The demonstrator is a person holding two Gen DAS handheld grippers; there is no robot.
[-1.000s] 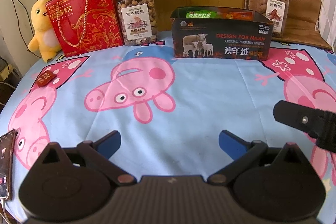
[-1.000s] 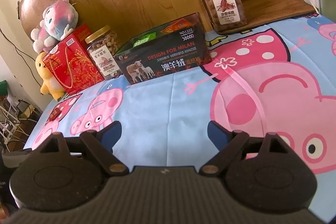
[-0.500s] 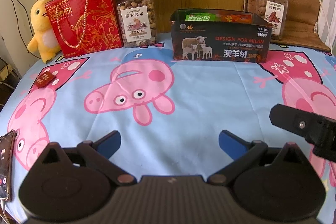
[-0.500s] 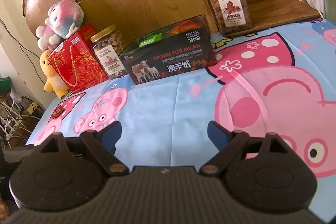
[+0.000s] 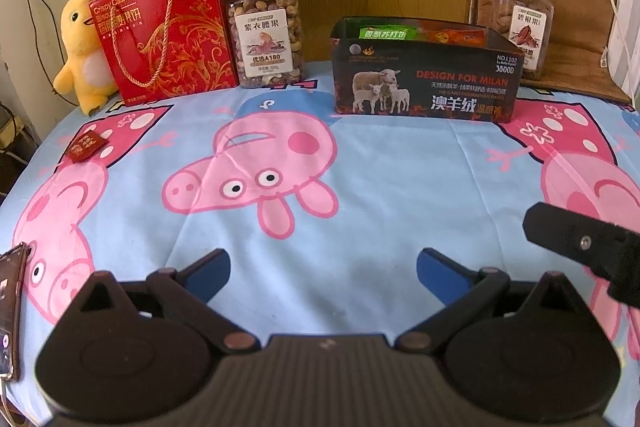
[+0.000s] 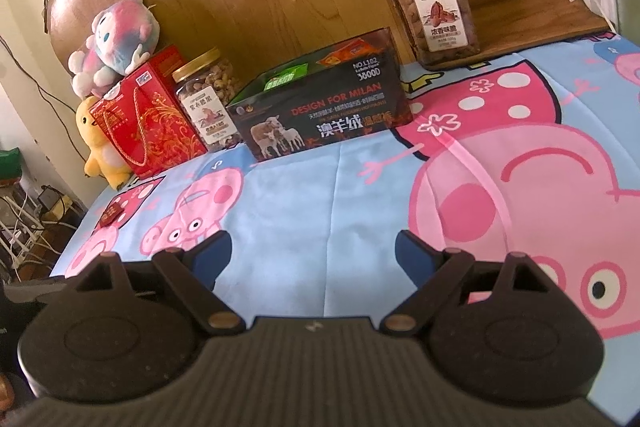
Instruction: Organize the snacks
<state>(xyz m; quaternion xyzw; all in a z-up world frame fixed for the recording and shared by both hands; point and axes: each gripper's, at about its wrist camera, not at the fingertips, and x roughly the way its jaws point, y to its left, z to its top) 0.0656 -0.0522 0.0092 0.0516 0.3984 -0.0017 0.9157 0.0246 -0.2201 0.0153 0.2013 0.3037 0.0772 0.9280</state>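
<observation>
On the cartoon-pig cloth [image 5: 360, 187] covering the desk, both hand-held grippers, left [image 5: 323, 267] and right [image 6: 313, 251], have drawn slightly back, jaws apart and empty. Far ahead, the dark box [image 5: 426, 83] holds snack packets [image 5: 384, 34]; one red packet [image 5: 85, 146] remains ahead-left.

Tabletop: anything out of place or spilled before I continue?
Nothing spilled or tipped. One small red packet lies alone on the cloth's left side, apart from the snacks in the black box. Both jars stand upright, lids on.
</observation>
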